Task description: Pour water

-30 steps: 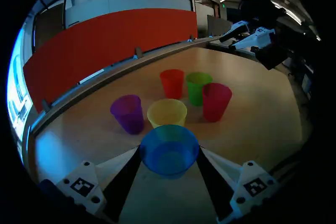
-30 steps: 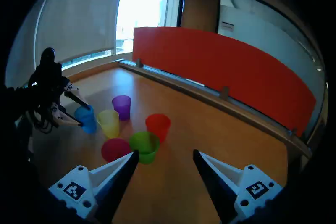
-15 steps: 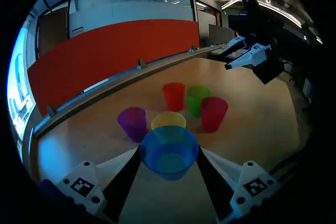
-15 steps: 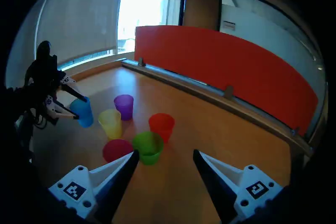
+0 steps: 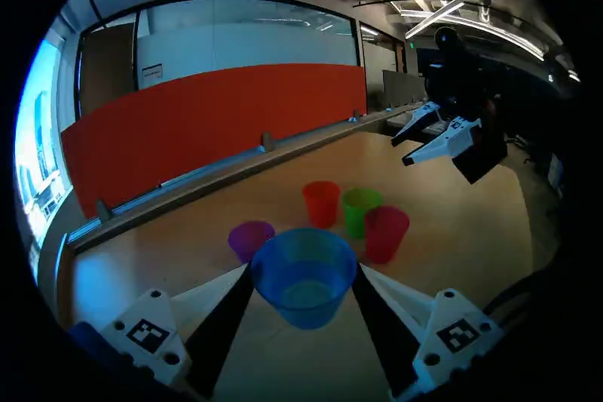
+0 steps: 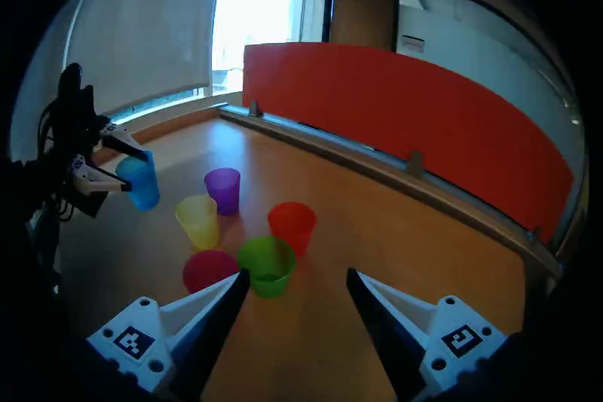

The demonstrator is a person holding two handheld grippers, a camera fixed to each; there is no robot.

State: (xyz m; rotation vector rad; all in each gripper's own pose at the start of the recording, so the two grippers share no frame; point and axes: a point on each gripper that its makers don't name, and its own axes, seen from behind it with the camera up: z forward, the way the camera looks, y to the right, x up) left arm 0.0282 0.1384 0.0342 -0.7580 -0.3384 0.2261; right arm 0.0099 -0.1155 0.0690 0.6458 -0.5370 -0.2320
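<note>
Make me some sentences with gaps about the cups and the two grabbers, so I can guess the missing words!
1. The left gripper is shut on the held cup, whose colour is ____.
2. The right gripper is open and holds ____.
3. The number of cups standing on the table is ____.
4. The green cup stands nearest the ____ gripper.
Missing words: blue; nothing; five; right.

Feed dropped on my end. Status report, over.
Left gripper shut on blue cup, held above table. Right gripper open, empty. Yellow cup nearest, nothing between.
</note>
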